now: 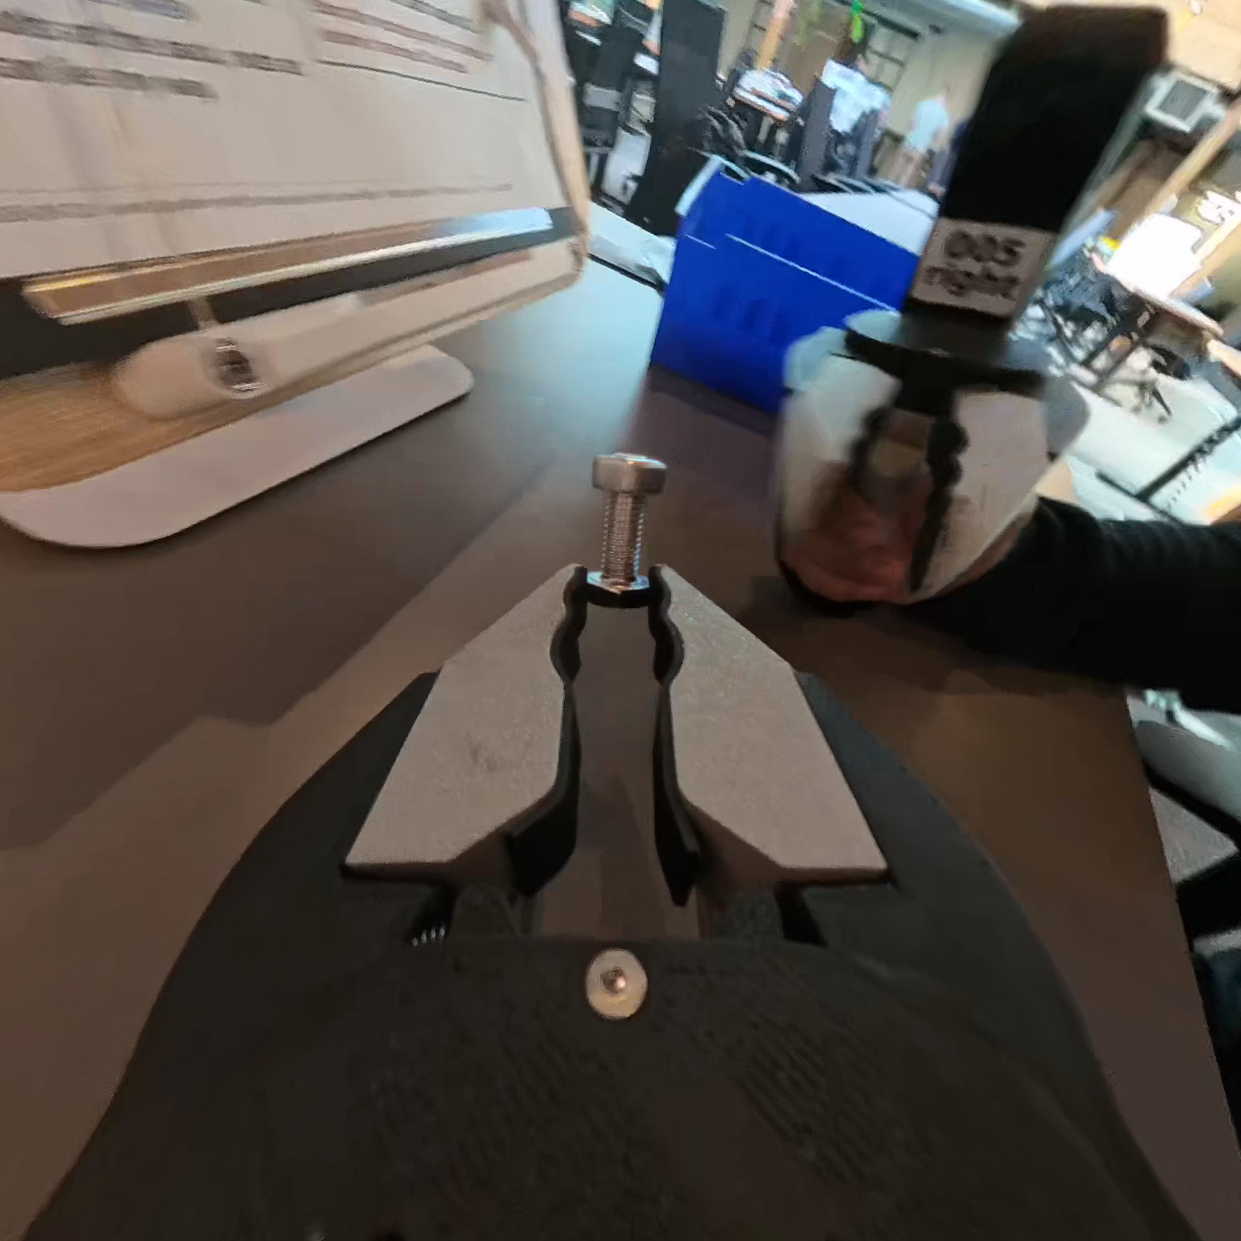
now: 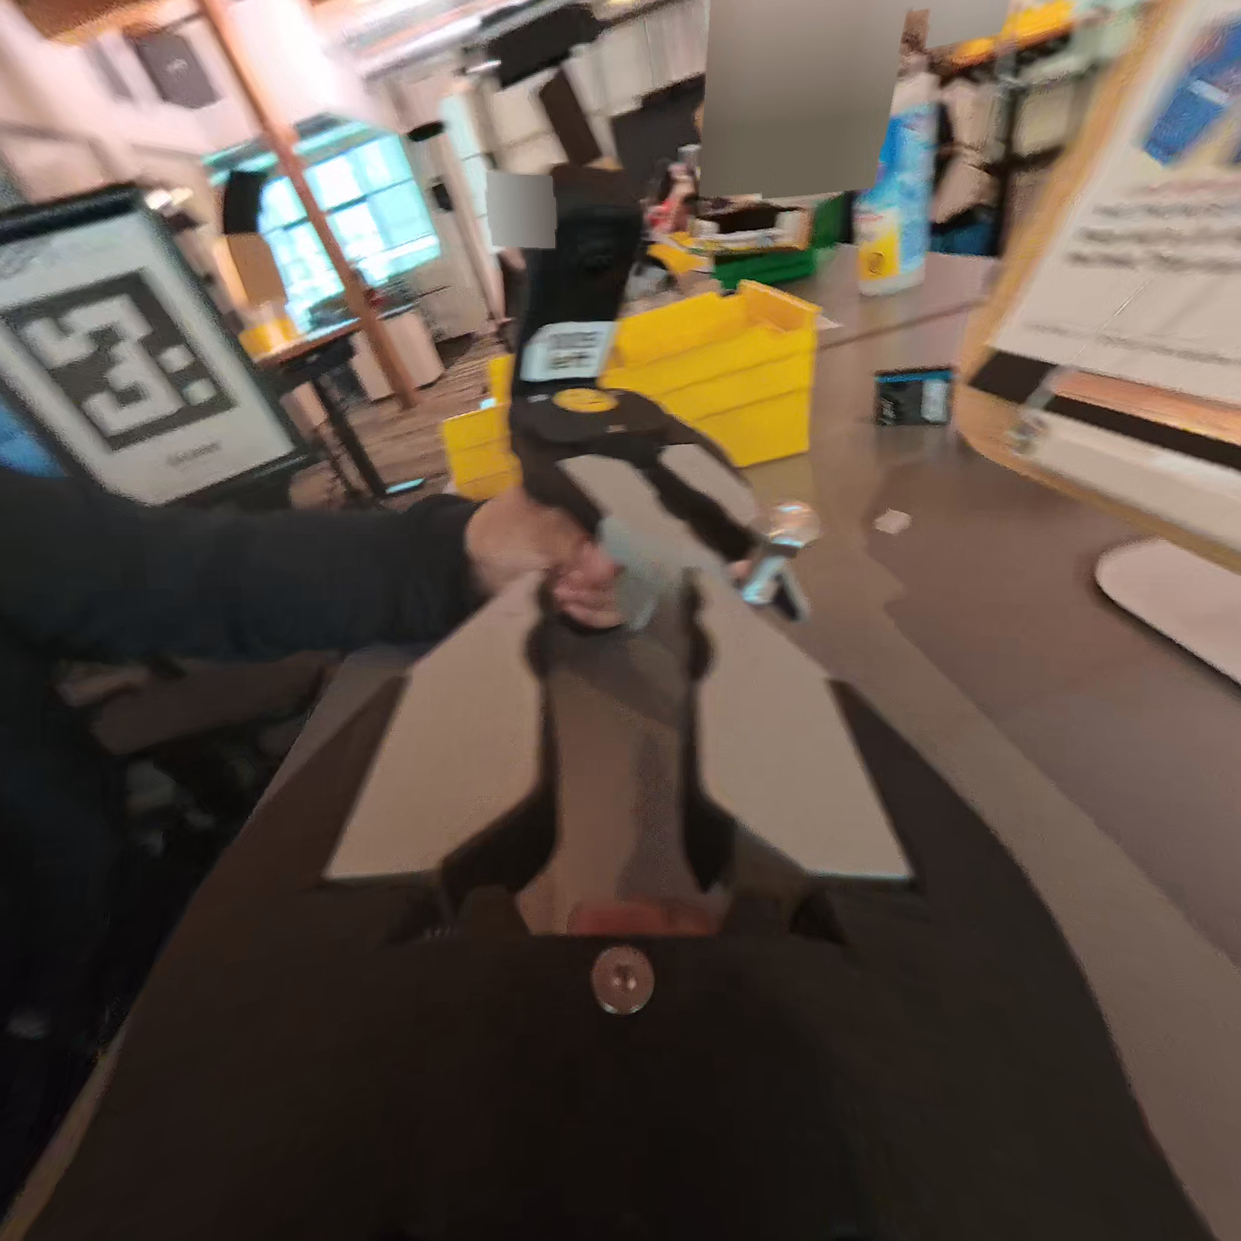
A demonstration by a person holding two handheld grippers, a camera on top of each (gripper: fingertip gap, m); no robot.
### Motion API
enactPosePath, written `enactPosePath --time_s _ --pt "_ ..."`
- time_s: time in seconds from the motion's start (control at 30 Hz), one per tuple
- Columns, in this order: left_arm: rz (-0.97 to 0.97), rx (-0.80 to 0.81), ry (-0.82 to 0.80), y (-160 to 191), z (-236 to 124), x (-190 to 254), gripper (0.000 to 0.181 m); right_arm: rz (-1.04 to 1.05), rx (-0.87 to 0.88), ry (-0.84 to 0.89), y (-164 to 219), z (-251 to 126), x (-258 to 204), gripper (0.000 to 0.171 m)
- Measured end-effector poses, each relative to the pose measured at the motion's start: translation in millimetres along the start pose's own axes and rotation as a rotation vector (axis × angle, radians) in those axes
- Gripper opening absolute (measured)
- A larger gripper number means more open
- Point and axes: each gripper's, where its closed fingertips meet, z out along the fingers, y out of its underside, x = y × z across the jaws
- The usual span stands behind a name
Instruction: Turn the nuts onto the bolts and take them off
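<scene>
My left gripper is shut on a silver hex nut at its fingertips. A silver bolt stands up through the nut, threads bare, head on top. The right wrist view shows the same gripper held by a hand, with the bolt sticking out to the right. My right gripper is blurred, its jaws apart with nothing between them, pointing at the left hand. It also shows in the left wrist view, to the right of the bolt and apart from it.
A dark table lies below. A white board on a stand is at the left. A blue bin stands behind. Yellow bins, a small black box and a marker board are farther off.
</scene>
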Motion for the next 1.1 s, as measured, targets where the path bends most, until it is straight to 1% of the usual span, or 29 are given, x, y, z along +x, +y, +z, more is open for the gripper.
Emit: enactPosePath --time_s 0.03,0.07,0.13,0.2,0.27,0.3,0.33,0.37,0.4,0.43,0.47,0.53,0.6,0.63,0.67,0.73,0.77,0.8,0.87,0.9,0.93,0.97,1.0,1.07,1.1 --pt "-0.028 0.01 -0.004 -1.1 -4.0 -6.4 0.016 -0.031 0.01 -0.028 -1.8 -1.7 -7.0 0.029" --pt "-0.054 0.022 0.017 -2.3 -6.6 -7.5 0.016 -0.023 0.02 -0.004 -3.9 -2.3 -3.8 0.024" --pt "-0.066 0.049 0.069 -6.2 -6.5 0.7 0.016 0.029 0.016 0.018 -2.4 -1.5 4.7 0.045" --pt "-0.045 0.024 0.12 -3.4 0.3 17.0 0.016 0.09 0.032 0.064 -1.2 -0.2 18.0 0.071" --pt "0.001 -0.01 0.152 1.8 7.6 30.8 0.016 0.119 0.055 0.085 -3.7 0.3 24.0 0.079" --pt "0.013 -0.023 0.146 4.5 10.1 31.9 0.016 0.114 0.065 0.076 -5.8 0.6 22.3 0.079" --pt "0.013 -0.03 0.121 6.0 11.1 27.4 0.016 0.106 0.065 0.052 -6.6 0.9 17.1 0.071" --pt "0.002 -0.019 0.103 4.2 9.4 22.2 0.016 0.1 0.056 0.036 -6.4 1.1 12.5 0.068" --pt "-0.017 0.007 0.068 0.1 5.5 13.2 0.016 0.095 0.041 0.047 -5.2 0.6 12.3 0.07" --pt "-0.045 0.035 0.027 -4.5 -0.1 1.9 0.016 0.069 0.022 -0.007 -3.5 -1.8 3.3 0.034" --pt "-0.075 0.061 0.013 -8.5 -6.0 -6.1 0.016 0.055 0.022 -0.111 -4.1 -4.7 -12.4 0.033" --pt "-0.133 0.107 0.068 -14.8 -13.2 -6.5 0.016 0.124 0.055 -0.064 -7.5 -4.9 -1.0 0.032" --pt "-0.137 0.115 0.116 -16.7 -11.3 3.0 0.016 0.167 0.074 -0.022 -7.2 -3.5 12.0 0.063" --pt "-0.125 0.091 0.145 -13.8 -7.2 11.3 0.016 0.177 0.082 0.003 -7.1 -2.5 17.7 0.073" --pt "-0.105 0.067 0.173 -10.6 -2.8 20.7 0.016 0.18 0.089 0.017 -7.5 -1.3 20.4 0.078" --pt "-0.064 0.021 0.212 -3.3 5.2 36.1 0.016 0.167 0.091 0.022 -9.1 0.9 19.0 0.082" --pt "-0.045 0.008 0.2 -0.6 8.3 37.2 0.016 0.154 0.087 0.021 -9.1 2.2 16.9 0.081" --pt "-0.032 0.0 0.169 1.1 9.9 32.7 0.016 0.141 0.074 -0.001 -7.8 3.5 11.5 0.071" --pt "-0.06 0.028 0.094 -2.5 5.3 15.0 0.016 0.133 0.033 0.017 -2.9 4.1 10.9 0.074" --pt "-0.094 0.06 0.042 -7.0 -0.3 1.1 0.016 0.103 0.017 -0.049 -1.3 1.4 0.5 0.028" --pt "-0.106 0.08 0.01 -9.9 -6.4 -9.0 0.016 0.088 0.029 -0.145 -4.1 -2.2 -13.7 0.019" --pt "-0.09 0.08 -0.003 -10.5 -10.6 -13.8 0.016 0.105 0.052 -0.146 -7.9 -3.6 -13.0 0.01" --pt "-0.069 0.082 0.004 -11.4 -12.3 -12.5 0.016 0.122 0.065 -0.106 -9.6 -3.4 -5.4 0.028" --pt "-0.061 0.096 0.052 -14.6 -9.3 0.3 0.016 0.131 0.056 -0.061 -6.1 -2.7 5.5 0.033" --pt "-0.056 0.083 0.081 -13.2 -5.0 9.3 0.016 0.142 0.046 -0.016 -3.0 -1.5 14.1 0.04"
